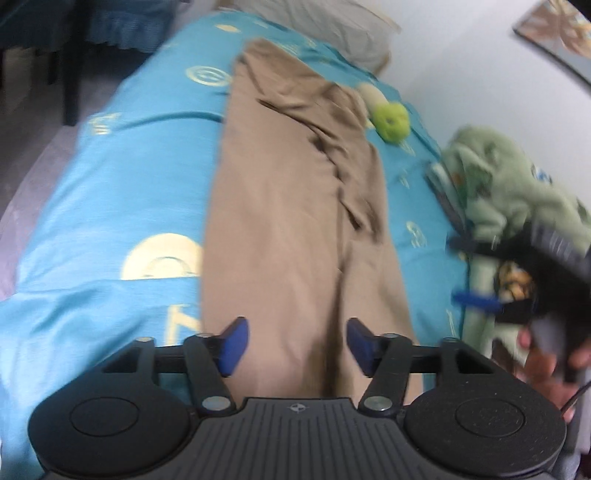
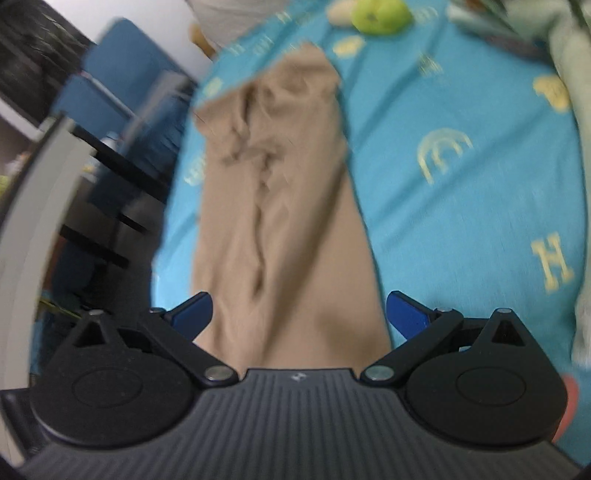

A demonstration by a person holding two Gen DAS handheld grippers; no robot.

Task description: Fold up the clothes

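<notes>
A tan pair of trousers (image 1: 291, 206) lies lengthwise on the blue bedspread (image 1: 110, 206), folded into one long strip with wrinkles near the far end. It also shows in the right wrist view (image 2: 288, 206). My left gripper (image 1: 297, 347) is open and empty above the near end of the trousers. My right gripper (image 2: 299, 317) is open and empty, its fingers spread wide over the near end. The right gripper (image 1: 476, 273) also shows blurred at the right edge of the left wrist view.
A green plush toy (image 1: 391, 120) lies beyond the trousers, also in the right wrist view (image 2: 380, 14). A pile of green clothes (image 1: 509, 184) sits at the right by the white wall. A pillow (image 1: 332, 26) lies at the far end. A blue chair (image 2: 122, 81) stands left of the bed.
</notes>
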